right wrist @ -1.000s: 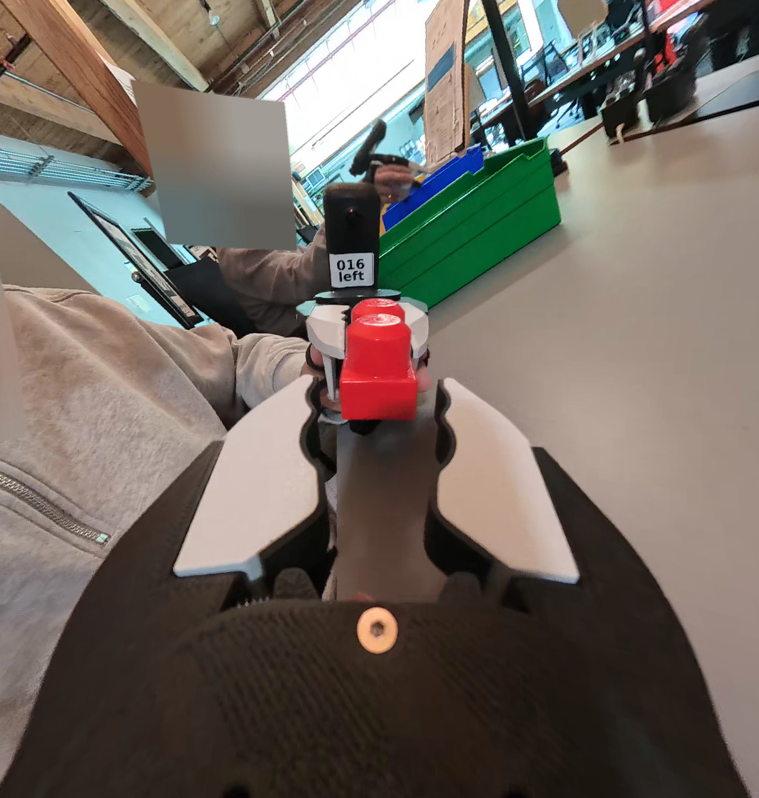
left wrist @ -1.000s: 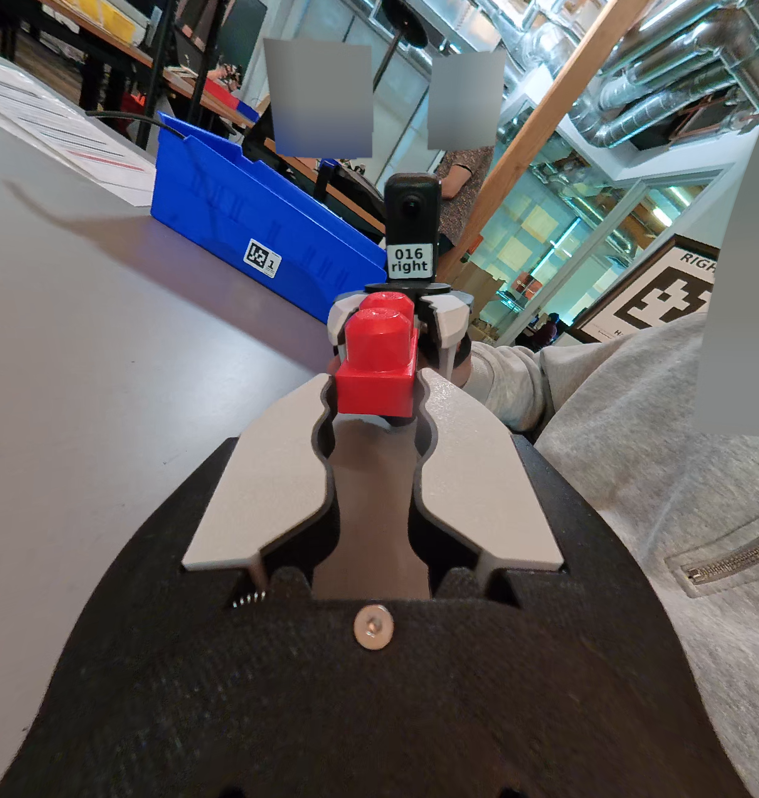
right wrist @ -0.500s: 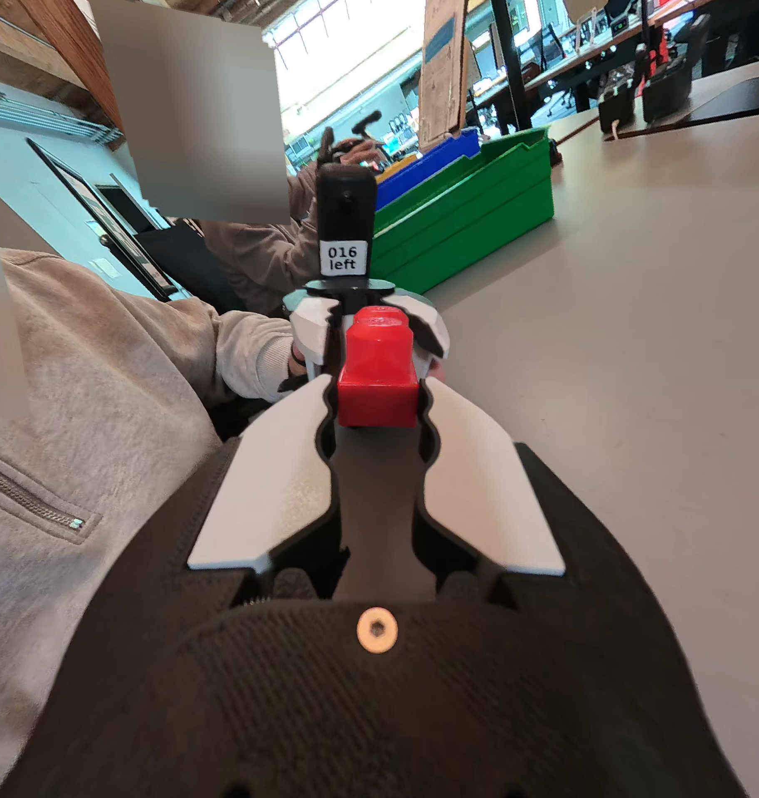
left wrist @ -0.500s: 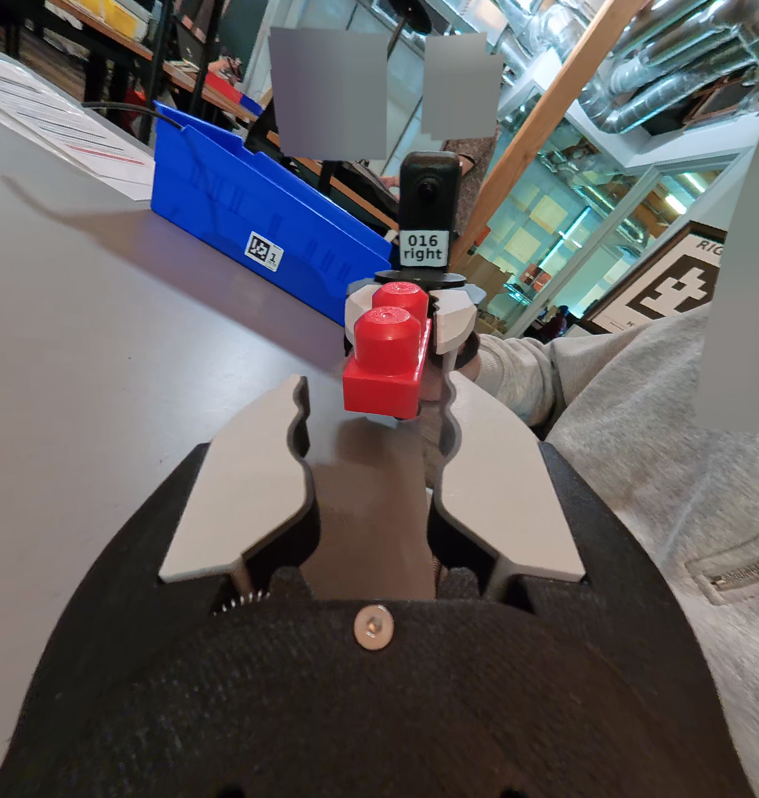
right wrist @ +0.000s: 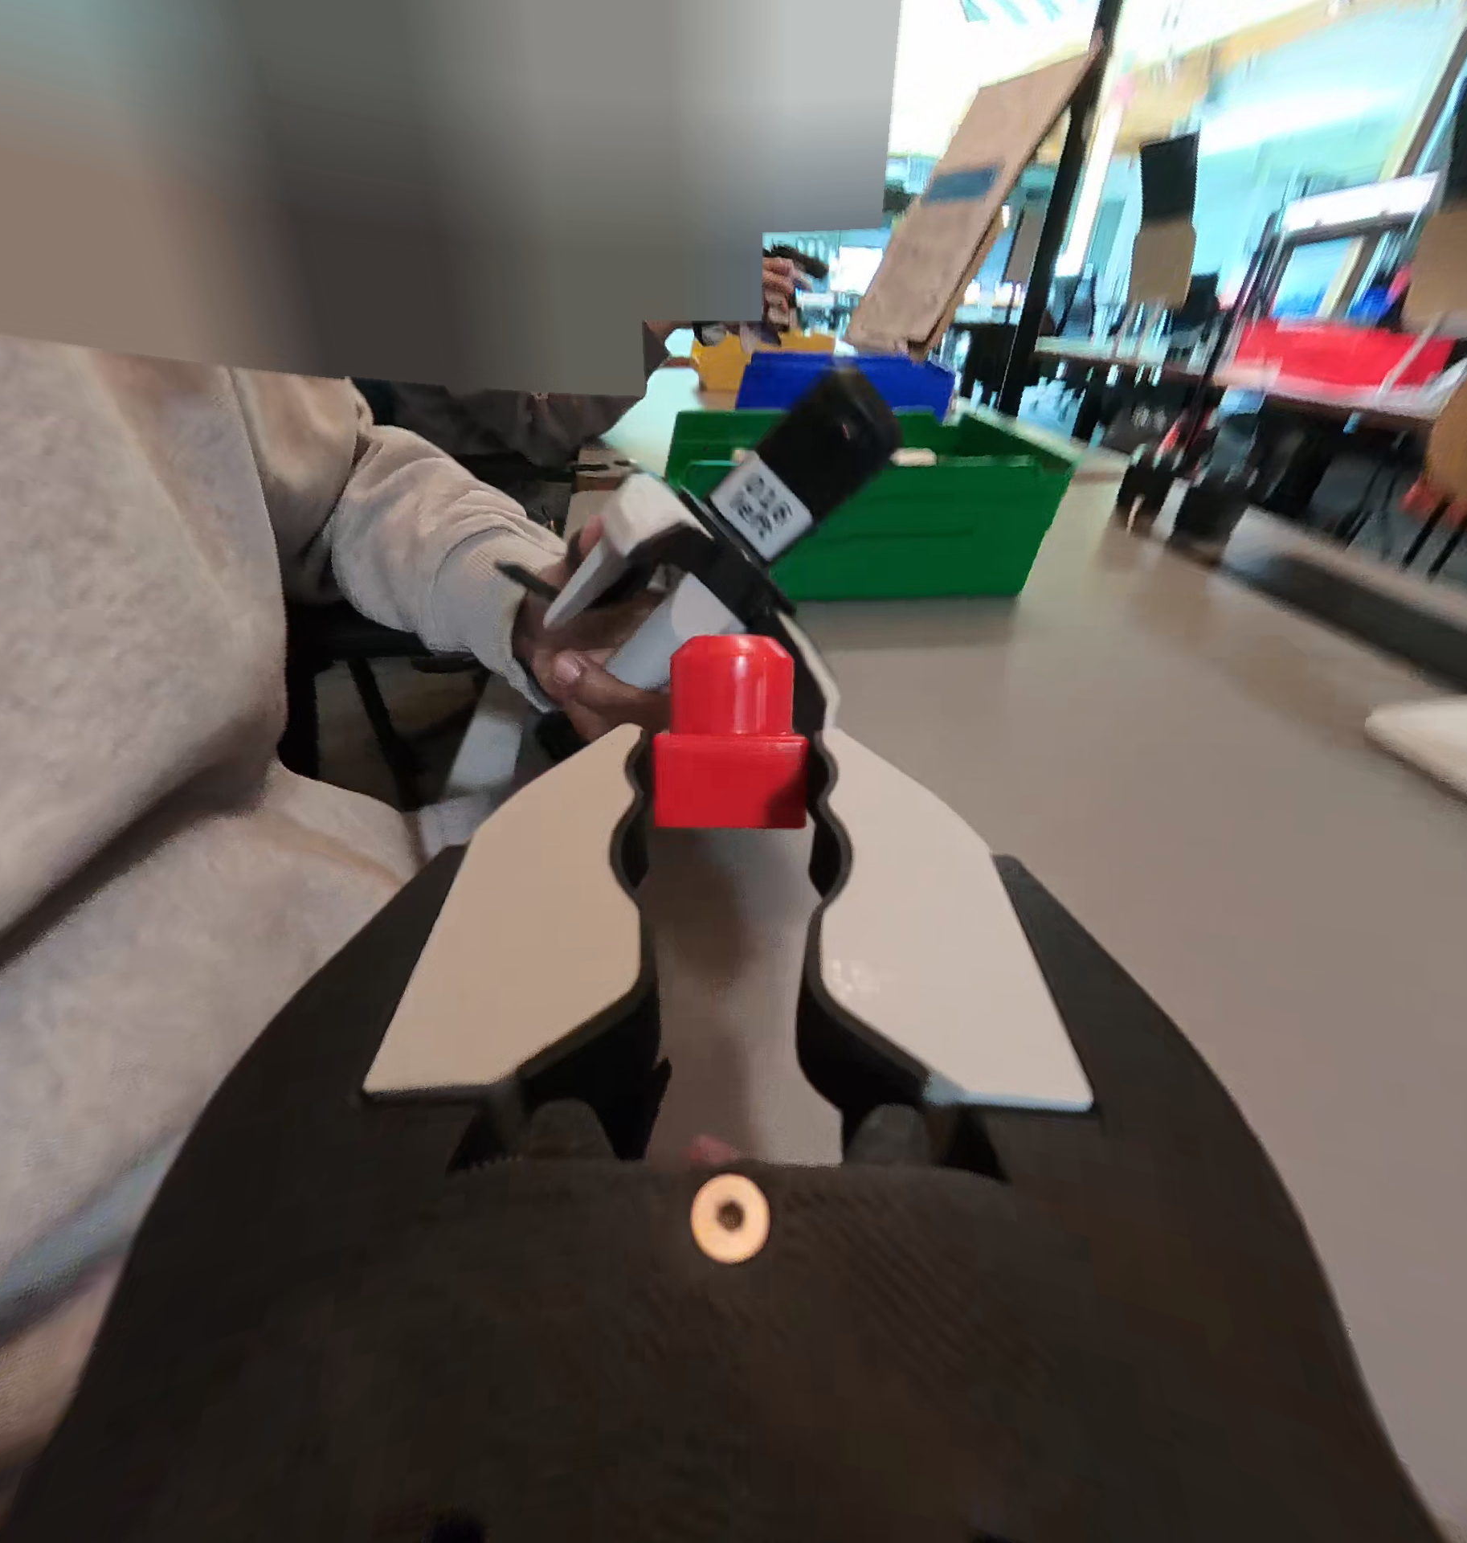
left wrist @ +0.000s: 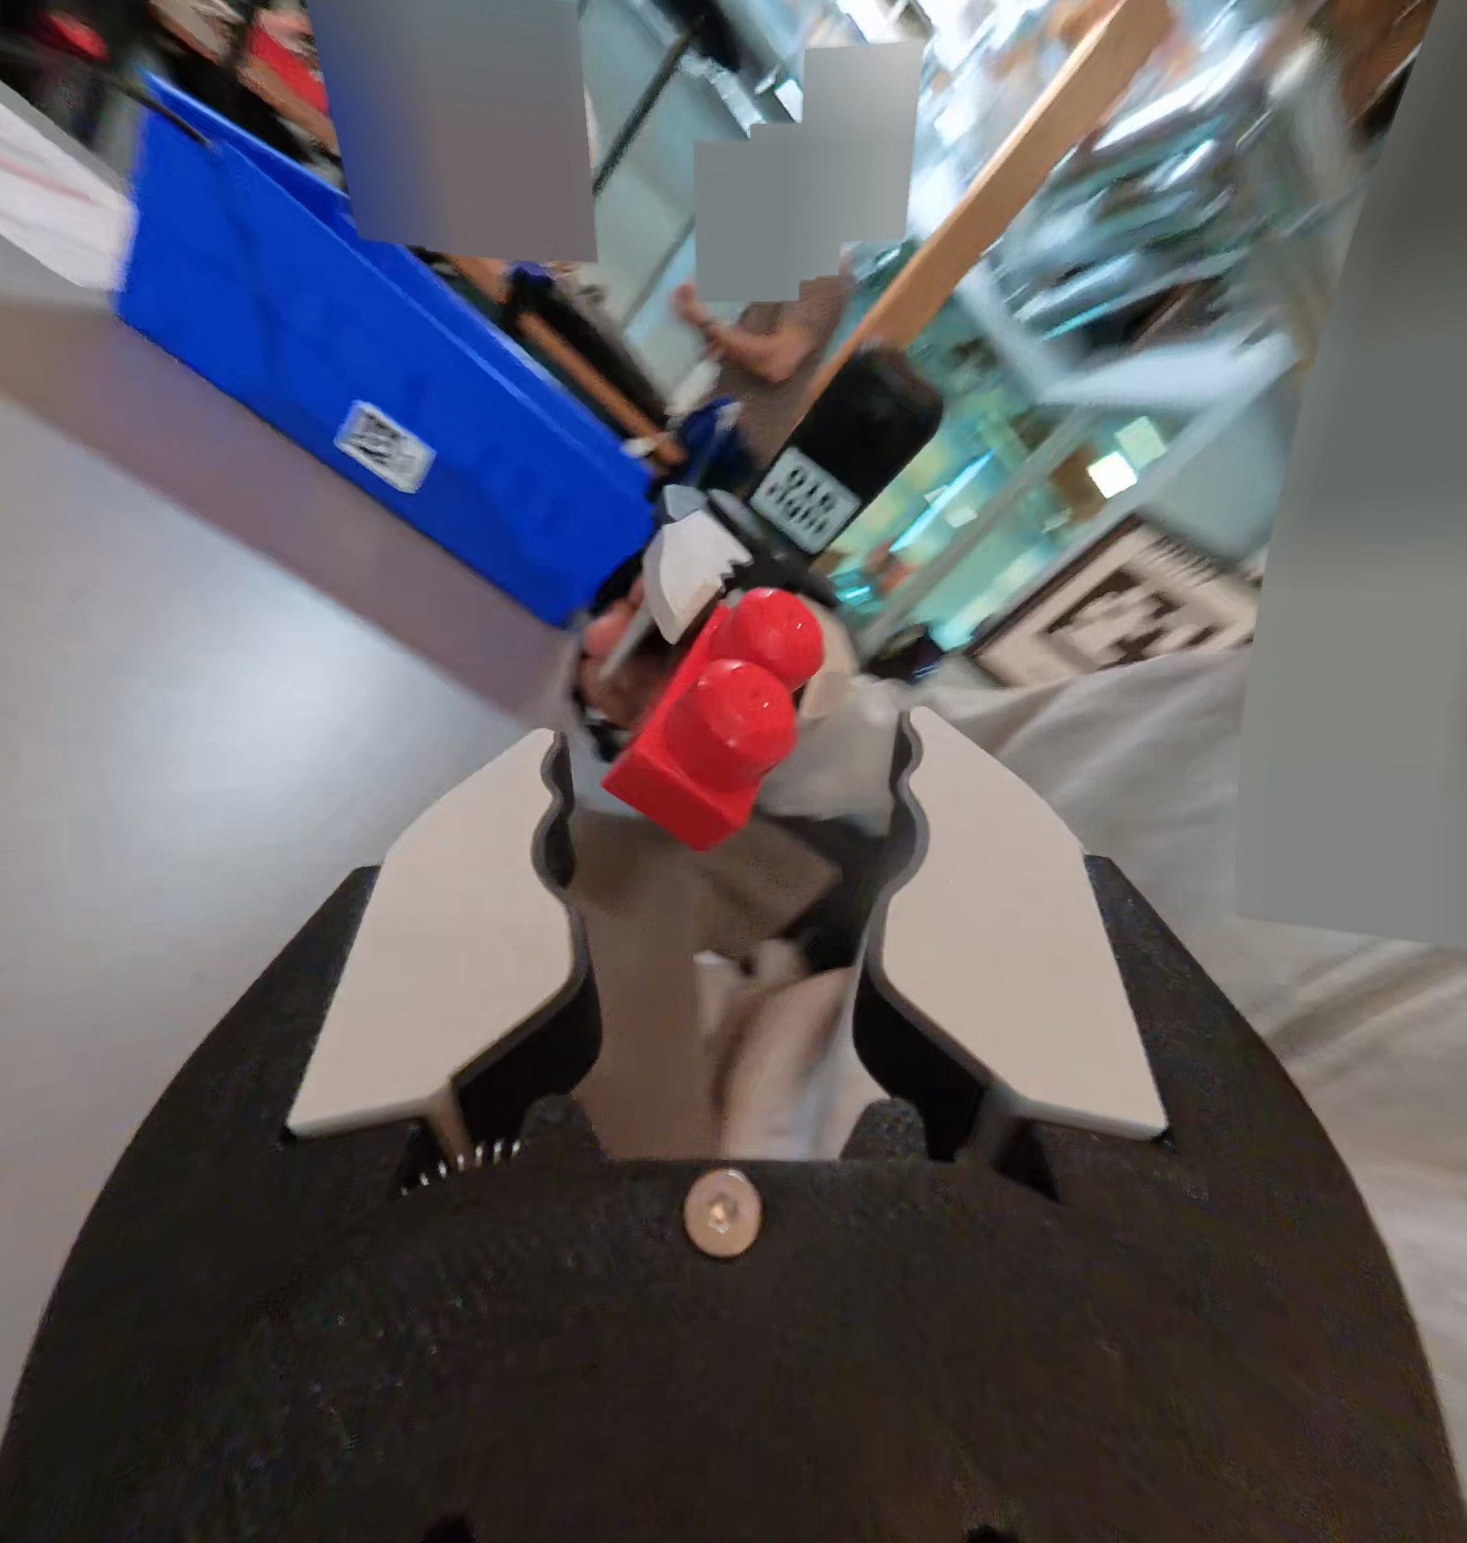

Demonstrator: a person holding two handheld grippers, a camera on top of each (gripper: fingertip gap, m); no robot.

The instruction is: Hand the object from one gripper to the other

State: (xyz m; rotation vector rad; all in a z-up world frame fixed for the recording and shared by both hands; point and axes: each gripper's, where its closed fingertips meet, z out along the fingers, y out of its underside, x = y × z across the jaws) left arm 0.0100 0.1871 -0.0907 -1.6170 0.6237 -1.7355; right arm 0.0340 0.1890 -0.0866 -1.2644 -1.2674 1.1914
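Observation:
A red two-stud brick [right wrist: 728, 751] sits clamped between the fingertips of my right gripper [right wrist: 726, 756], which is shut on it above the table. In the left wrist view the brick [left wrist: 713, 735] is tilted and lies just ahead of my left gripper [left wrist: 726, 735], whose fingers stand wide apart and hold nothing. The right gripper's white finger [left wrist: 693, 572] shows behind the brick there. In the right wrist view the left gripper [right wrist: 630, 584] is tilted behind and left of the brick, held by a hand.
A grey table [right wrist: 1131, 835] runs under both grippers. A blue bin [left wrist: 338, 359] stands at the back left in the left wrist view. A green bin [right wrist: 880, 518] stands behind the brick, with a blue bin [right wrist: 839, 380] farther back. A grey sleeve [right wrist: 129, 668] fills the left.
The left gripper let go of the red brick and opened wide. The right gripper closed on it. Both grippers have since tilted and drawn slightly apart, the brick staying with the right one.

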